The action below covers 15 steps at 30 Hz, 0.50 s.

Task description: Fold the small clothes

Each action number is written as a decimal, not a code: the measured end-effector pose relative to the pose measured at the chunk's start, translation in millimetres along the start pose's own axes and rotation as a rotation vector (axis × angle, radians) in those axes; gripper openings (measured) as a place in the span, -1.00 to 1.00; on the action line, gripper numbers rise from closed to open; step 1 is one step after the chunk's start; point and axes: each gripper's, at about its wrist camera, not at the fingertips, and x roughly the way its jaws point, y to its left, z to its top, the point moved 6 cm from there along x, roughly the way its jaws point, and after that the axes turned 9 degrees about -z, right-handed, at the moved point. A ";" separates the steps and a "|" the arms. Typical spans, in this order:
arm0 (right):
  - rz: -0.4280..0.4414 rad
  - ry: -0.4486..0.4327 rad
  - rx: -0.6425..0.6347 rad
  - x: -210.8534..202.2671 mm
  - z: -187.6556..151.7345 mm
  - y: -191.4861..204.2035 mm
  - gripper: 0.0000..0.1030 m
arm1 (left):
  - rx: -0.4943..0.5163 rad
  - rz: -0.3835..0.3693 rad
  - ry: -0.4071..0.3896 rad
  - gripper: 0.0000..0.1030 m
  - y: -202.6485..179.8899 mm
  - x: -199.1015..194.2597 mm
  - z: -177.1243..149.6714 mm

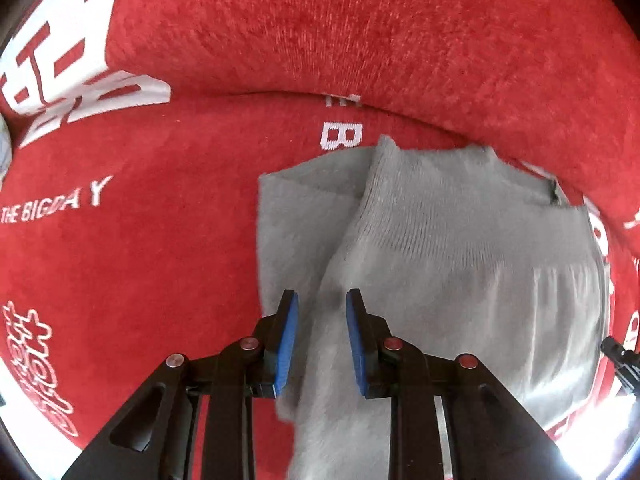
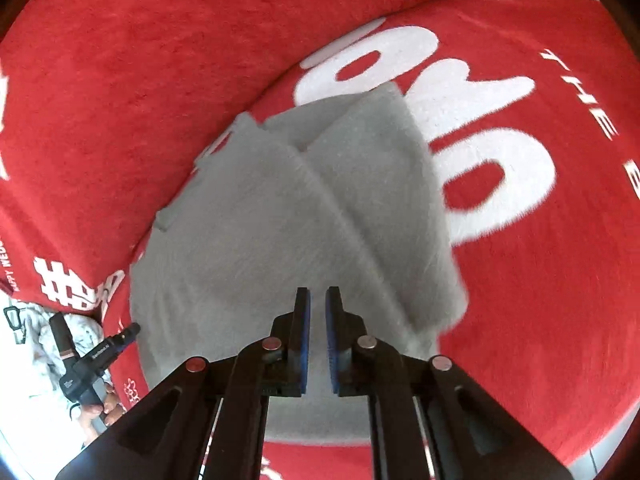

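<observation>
Grey knit socks [image 1: 460,248] are lying overlapped on a red cloth [image 1: 160,240] with white lettering, ribbed cuffs pointing away. The left gripper [image 1: 322,340] is standing partly open over sock fabric, not pinching. The right gripper [image 2: 318,336] is sitting barely parted, holding nothing.

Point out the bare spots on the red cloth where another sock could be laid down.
Free: the red cloth left of the grey socks, bordered by small white lettering; also the far side past the cloth's ridge. In the right wrist view, bare cloth over the big white letters, right of the socks. Crowded: under both grippers.
</observation>
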 end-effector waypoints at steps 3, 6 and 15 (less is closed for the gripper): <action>0.005 0.013 -0.012 -4.1 -29.4 23.5 -0.80 | 0.044 0.013 0.018 -0.48 -0.3 -12.1 -7.7; 0.028 0.043 0.005 2.3 -53.1 45.5 -0.80 | 0.084 0.022 0.038 -0.48 0.0 -20.6 -15.7; 0.035 0.123 -0.029 20.2 -111.6 88.8 -0.80 | 0.087 0.033 0.084 -0.48 16.1 -23.8 -47.7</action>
